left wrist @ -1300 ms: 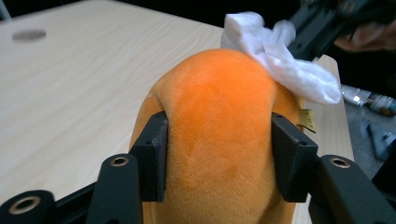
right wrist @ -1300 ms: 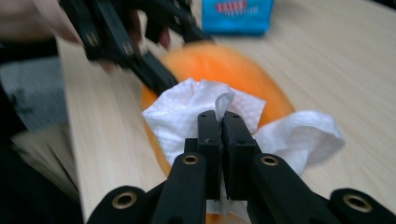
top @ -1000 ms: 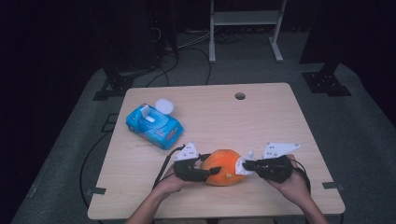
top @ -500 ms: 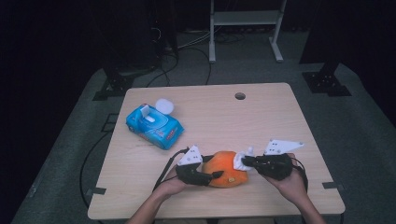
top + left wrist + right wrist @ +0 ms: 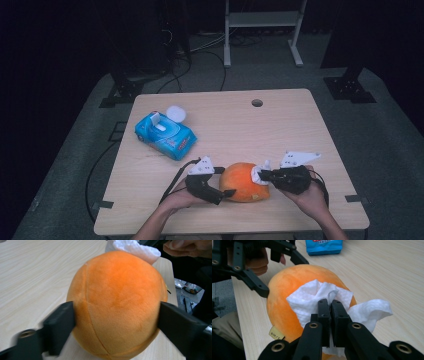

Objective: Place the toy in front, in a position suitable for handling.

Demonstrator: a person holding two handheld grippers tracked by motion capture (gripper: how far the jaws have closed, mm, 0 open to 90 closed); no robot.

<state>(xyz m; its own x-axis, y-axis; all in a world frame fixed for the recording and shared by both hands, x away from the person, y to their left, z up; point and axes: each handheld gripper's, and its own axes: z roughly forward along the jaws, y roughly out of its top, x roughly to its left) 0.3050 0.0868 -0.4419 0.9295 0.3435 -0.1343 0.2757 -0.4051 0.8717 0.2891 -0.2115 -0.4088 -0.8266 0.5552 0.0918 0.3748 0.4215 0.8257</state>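
High view: Your left gripper [image 5: 227, 193] sits at the near edge of the wooden table [image 5: 280, 125], with its jaws reaching around the left side of the orange plush ball [image 5: 245, 181]. The ball rests on the table near you, between your two hands. Your right gripper [image 5: 263, 175] comes in from the right and presses a white wipe [image 5: 259, 172] against the upper right of the ball. A blue wipe pack [image 5: 165, 134] lies well apart on the far left of the table, with its white lid [image 5: 175, 113] flipped open.

Left gripper view: The jaws of your left gripper [image 5: 116, 322] stand on either side of the ball [image 5: 115, 302]. They have just been opening, and the ball is between them. The left jaw is blurred, so you cannot tell whether its pad touches the plush. The right jaw lies against the ball's side. The wipe [image 5: 135, 248] shows beyond the top of the ball.

Right gripper view: The jaws of your right gripper [image 5: 329, 306] are pressed together and pinch the crumpled wipe [image 5: 312, 300]. The wipe lies on the top surface of the ball [image 5: 284, 287]. A small tag [image 5: 276, 333] hangs at the ball's near lower side. Your left gripper [image 5: 265, 290] reaches the ball from the far left. The wipe pack [image 5: 324, 246] lies at the far edge of this view.
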